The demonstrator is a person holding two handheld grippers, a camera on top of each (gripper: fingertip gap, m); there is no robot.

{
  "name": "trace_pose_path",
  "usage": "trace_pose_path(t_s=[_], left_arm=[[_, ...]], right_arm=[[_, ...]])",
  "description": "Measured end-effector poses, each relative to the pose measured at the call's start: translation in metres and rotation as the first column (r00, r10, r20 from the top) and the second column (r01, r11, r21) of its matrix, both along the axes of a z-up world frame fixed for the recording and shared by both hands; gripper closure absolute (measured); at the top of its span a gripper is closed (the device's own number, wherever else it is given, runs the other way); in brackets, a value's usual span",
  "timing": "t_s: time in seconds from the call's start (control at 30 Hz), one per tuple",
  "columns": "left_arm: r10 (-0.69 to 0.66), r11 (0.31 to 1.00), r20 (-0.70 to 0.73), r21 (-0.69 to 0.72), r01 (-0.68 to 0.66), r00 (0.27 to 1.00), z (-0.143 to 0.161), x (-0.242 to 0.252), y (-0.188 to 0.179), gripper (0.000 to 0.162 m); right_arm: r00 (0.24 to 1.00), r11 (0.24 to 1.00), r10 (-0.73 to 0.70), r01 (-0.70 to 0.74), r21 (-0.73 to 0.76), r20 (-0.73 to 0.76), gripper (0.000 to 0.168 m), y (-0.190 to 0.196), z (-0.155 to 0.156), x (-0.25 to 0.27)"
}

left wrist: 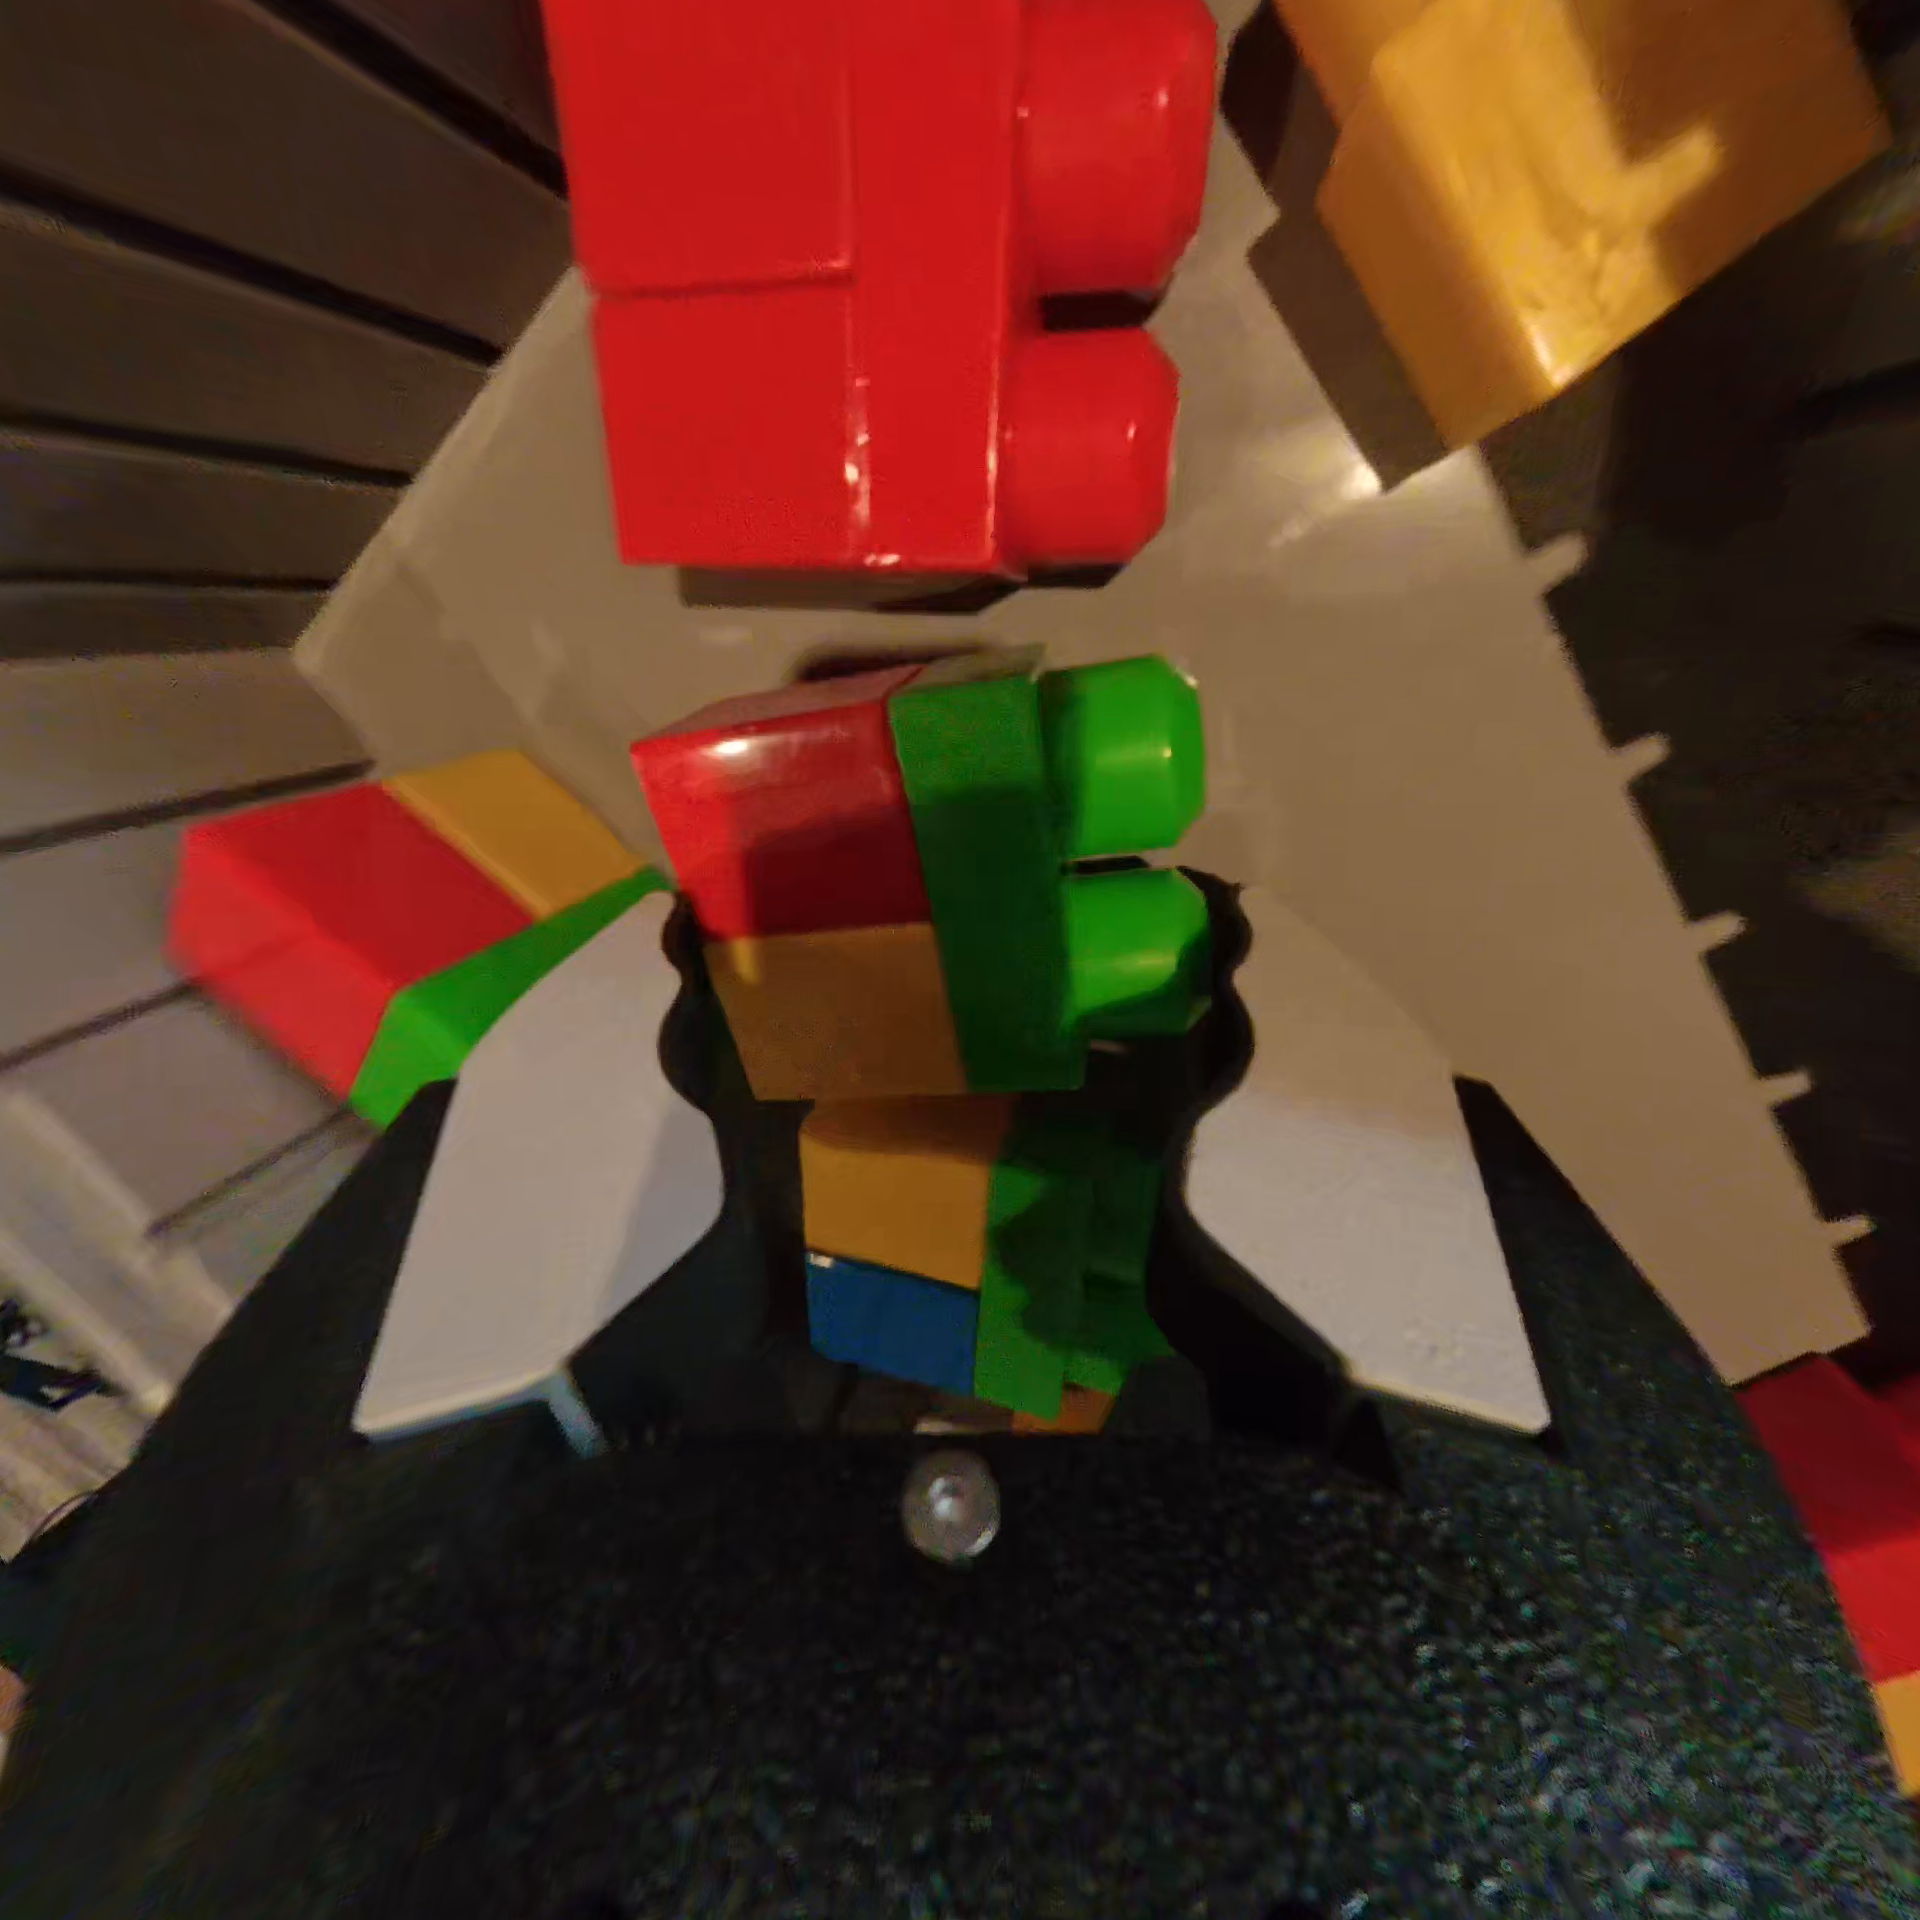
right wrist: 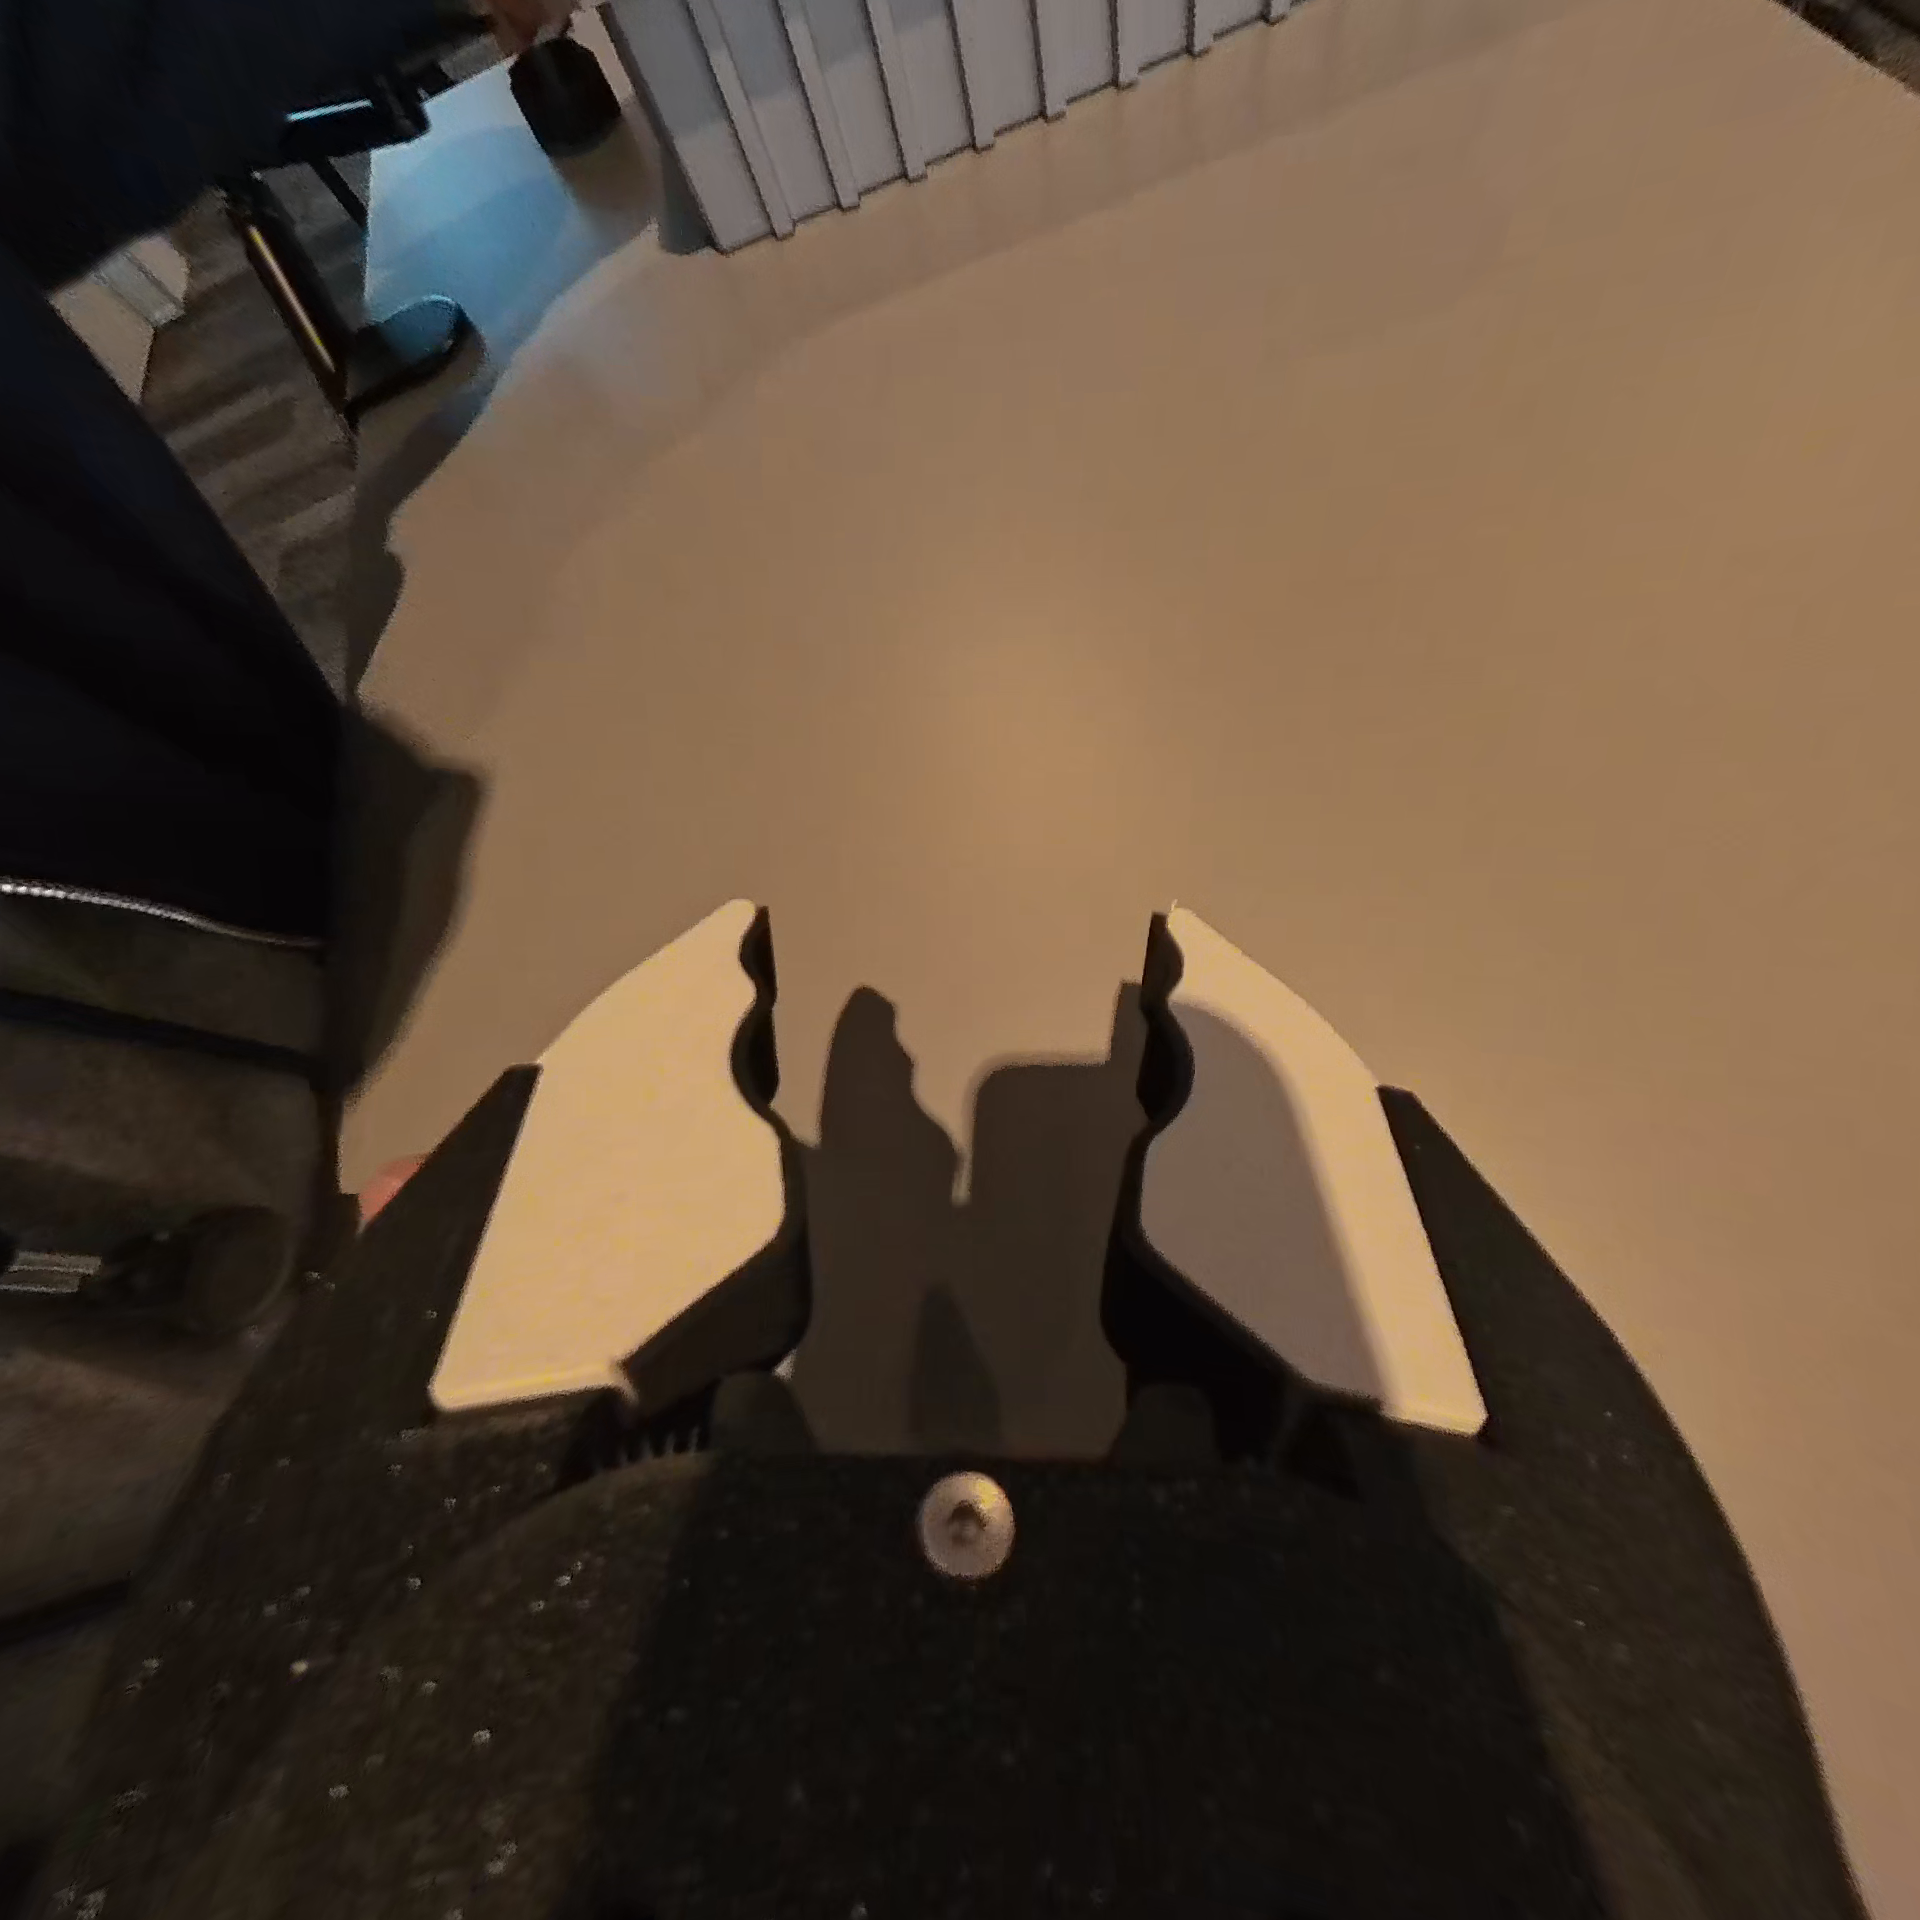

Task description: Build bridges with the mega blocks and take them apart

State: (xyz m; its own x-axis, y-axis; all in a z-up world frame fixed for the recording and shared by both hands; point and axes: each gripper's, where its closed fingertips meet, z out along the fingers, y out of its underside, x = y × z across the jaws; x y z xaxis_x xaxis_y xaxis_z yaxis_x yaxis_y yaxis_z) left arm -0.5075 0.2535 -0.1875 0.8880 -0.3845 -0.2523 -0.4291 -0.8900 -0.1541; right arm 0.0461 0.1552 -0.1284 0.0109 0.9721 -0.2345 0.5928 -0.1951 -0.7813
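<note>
In the left wrist view we see the left gripper (left wrist: 951, 997) clamped on a small assembly of mega blocks (left wrist: 914, 935) — its dark inner pads press against both sides of the stack. The assembly is held sideways: a green block (left wrist: 997, 883) runs along the right side with its two round studs pointing right, and joined to its left face are a red block (left wrist: 779, 821), a yellow block (left wrist: 842, 1013), and, closer to the camera between the fingers, another yellow block (left wrist: 894, 1195) and a blue block (left wrist: 894, 1320).

Just beyond the held stack, apart from it by a narrow gap, sits a larger red block group (left wrist: 810, 291), its studs also pointing right. To the left lies another joined set of red, yellow and green blocks (left wrist: 416, 925), partly blurred. A big yellow block (left wrist: 1579, 187) shows in the upper right corner of the view, and a red and yellow piece (left wrist: 1849, 1527) peeks in at the right edge. All of this is seen against the pale table (left wrist: 1299, 748), whose corner points toward a slatted wall (left wrist: 208, 312).

In the right wrist view, the right gripper (right wrist: 956, 935) hovers over a bare part of the table (right wrist: 1143, 520) with its fingers spread wide and nothing between them — only their shadow falls on the surface. Near the table's left edge we see a person's dark sleeve (right wrist: 125, 571).
</note>
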Motion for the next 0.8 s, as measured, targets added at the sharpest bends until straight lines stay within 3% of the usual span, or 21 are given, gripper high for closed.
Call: trace_pose_path(t_s=[0.03, 0.1, 0.2, 0.3, 0.4, 0.57, 0.7, 0.8], left_arm=[[0.019, 0.998, -0.017, 0.055, -0.018, 1.000, 0.009, -0.001, -0.002, 0.070], [0.047, 0.981, -0.044, 0.191, -0.038, 0.998, 0.039, 0.005, -0.005, 0.070], [-0.035, 0.908, -0.079, 0.415, 0.064, 0.996, 0.102, 0.058, -0.007, 0.070], [-0.193, 0.757, -0.100, 0.617, 0.213, 0.976, 0.162, 0.170, -0.008, 0.070], [-0.368, 0.562, -0.165, 0.744, 0.360, 0.915, 0.198, 0.304, -0.015, 0.070], [-0.492, 0.296, -0.293, 0.830, 0.474, 0.820, 0.209, 0.477, -0.019, 0.070], [-0.564, 0.162, -0.370, 0.827, 0.538, 0.739, 0.205, 0.572, -0.013, 0.070], [-0.626, 0.086, -0.390, 0.826, 0.557, 0.675, 0.206, 0.631, -0.012, 0.070]], right_arm=[[1.000, 1.000, -0.004, 0.005, 0.001, -0.010, 0.099, 0.000, 0.002, 0.000], [0.999, 1.000, -0.018, 0.018, 0.002, -0.038, 0.099, 0.001, 0.009, 0.000], [0.990, 0.997, -0.071, 0.073, 0.006, -0.124, 0.096, 0.008, 0.028, -0.006], [0.957, 0.989, -0.146, 0.145, -0.023, -0.252, 0.093, 0.020, 0.056, -0.019], [0.901, 0.976, -0.218, 0.202, -0.081, -0.376, 0.090, 0.029, 0.087, -0.032], [0.806, 0.949, -0.316, 0.269, -0.167, -0.501, 0.077, 0.041, 0.124, -0.022], [0.725, 0.903, -0.420, 0.393, -0.174, -0.546, 0.077, 0.058, 0.141, 0.021], [0.667, 0.862, -0.475, 0.484, -0.151, -0.575, 0.091, 0.069, 0.153, 0.064]])
